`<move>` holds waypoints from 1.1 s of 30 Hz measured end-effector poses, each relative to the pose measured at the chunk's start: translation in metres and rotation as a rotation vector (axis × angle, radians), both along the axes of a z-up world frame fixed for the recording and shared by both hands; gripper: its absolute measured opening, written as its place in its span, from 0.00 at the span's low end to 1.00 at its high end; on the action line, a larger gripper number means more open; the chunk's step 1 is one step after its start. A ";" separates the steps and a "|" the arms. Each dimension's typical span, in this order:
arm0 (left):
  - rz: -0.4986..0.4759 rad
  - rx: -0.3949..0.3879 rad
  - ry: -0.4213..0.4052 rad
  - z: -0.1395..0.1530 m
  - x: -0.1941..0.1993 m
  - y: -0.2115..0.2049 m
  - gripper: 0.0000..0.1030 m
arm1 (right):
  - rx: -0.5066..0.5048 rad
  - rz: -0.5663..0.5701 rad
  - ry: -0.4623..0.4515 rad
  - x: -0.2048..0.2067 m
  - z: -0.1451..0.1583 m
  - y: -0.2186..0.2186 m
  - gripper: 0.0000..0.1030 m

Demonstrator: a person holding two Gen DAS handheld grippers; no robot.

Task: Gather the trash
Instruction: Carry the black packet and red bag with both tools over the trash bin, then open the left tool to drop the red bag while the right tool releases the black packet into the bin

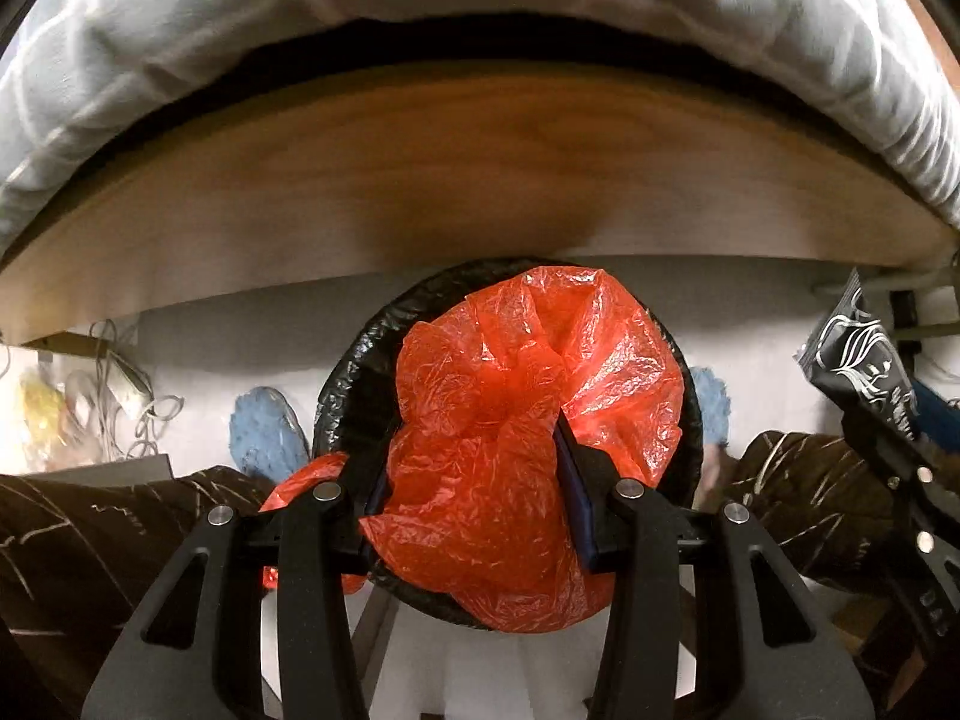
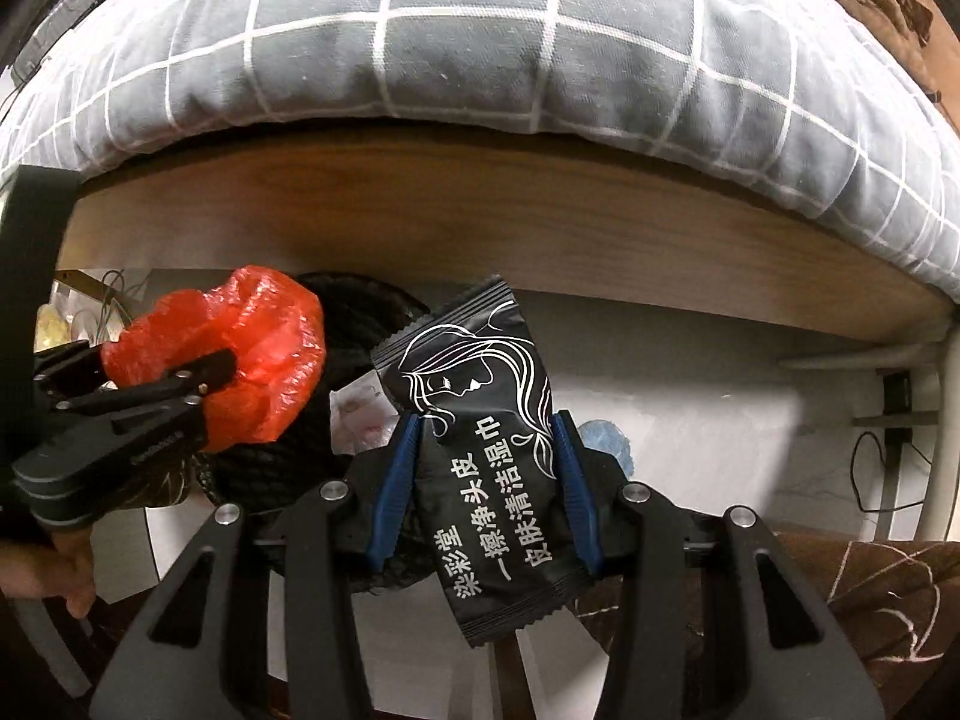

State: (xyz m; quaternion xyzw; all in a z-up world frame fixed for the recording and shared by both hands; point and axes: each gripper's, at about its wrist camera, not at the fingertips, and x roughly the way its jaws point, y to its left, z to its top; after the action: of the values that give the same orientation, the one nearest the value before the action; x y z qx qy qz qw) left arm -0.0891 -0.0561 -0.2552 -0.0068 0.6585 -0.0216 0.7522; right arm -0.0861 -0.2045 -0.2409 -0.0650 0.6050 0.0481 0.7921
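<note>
My left gripper [image 1: 477, 498] is shut on a crumpled red plastic bag [image 1: 510, 420], which bulges well past both blue pads. It hangs right over a round bin with a black liner [image 1: 342, 384]. My right gripper [image 2: 486, 480] is shut on a black wet-wipe sachet [image 2: 480, 420] printed with a white line drawing and white characters. The sachet stands upright between the pads, just right of the bin [image 2: 360, 312]. In the right wrist view the left gripper [image 2: 150, 363] and red bag [image 2: 240, 348] are at the left. In the left wrist view the sachet [image 1: 858, 360] is at the right edge.
A bed with grey checked bedding [image 2: 480, 48] and a wooden side board [image 2: 480, 198] runs across the top. Blue slippers [image 1: 264, 426] and legs in brown patterned trousers [image 1: 90, 528] flank the bin. Cables [image 1: 120, 396] lie on the floor at the left.
</note>
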 end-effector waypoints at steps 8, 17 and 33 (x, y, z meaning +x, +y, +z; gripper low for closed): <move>-0.005 -0.003 -0.002 -0.006 0.001 -0.001 0.66 | 0.012 -0.015 0.010 0.002 -0.002 0.000 0.42; 0.040 0.009 -0.096 0.025 -0.001 0.021 0.87 | 0.045 0.004 0.003 0.004 0.004 0.007 0.42; 0.142 -0.001 -0.130 0.039 -0.015 0.099 0.94 | 0.093 0.085 0.009 0.017 0.004 0.063 0.42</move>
State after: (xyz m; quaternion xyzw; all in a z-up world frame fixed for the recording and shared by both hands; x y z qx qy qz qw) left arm -0.1042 0.0433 -0.2167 -0.0523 0.6062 0.0311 0.7930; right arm -0.0687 -0.1411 -0.2368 -0.0537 0.6022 0.1102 0.7889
